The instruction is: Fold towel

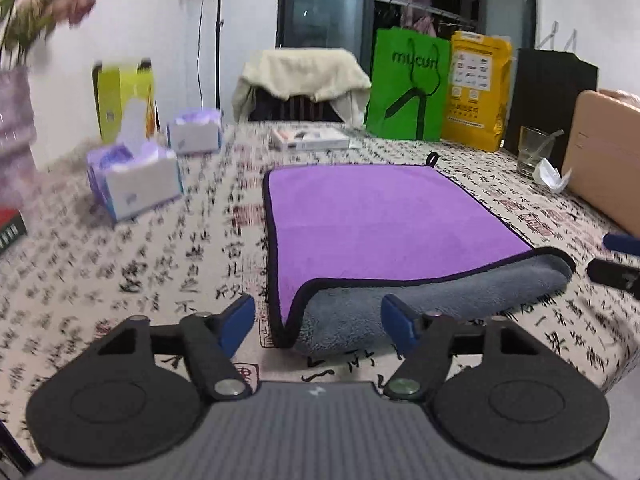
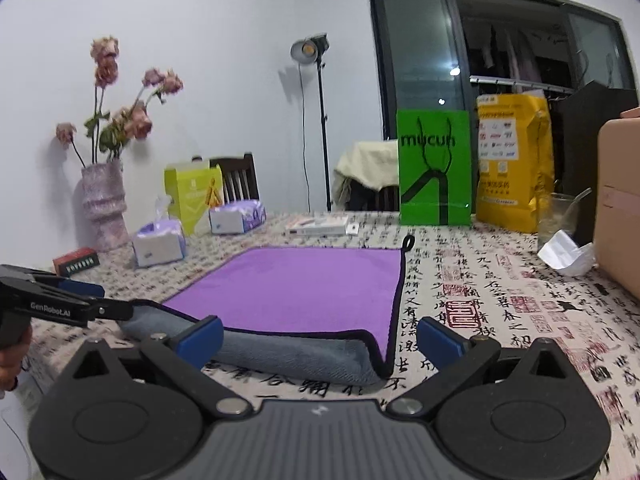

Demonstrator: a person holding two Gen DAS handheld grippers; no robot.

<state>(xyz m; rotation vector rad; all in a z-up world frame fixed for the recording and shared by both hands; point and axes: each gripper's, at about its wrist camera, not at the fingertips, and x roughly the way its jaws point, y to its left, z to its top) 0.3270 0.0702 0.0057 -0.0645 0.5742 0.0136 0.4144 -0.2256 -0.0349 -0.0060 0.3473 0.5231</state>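
A purple towel with a black border lies flat on the patterned tablecloth; its near edge is rolled back and shows the grey underside. My left gripper is open and empty, just short of the towel's near left corner. In the right wrist view the towel lies ahead with the grey fold along its near edge. My right gripper is open and empty, around the near right part of that fold. The left gripper shows at the left edge of the right wrist view.
Two tissue boxes and a vase of dried flowers stand at the left. A green bag, a yellow bag, a glass, crumpled paper and a cardboard box stand at the back right. A flat white box lies beyond the towel.
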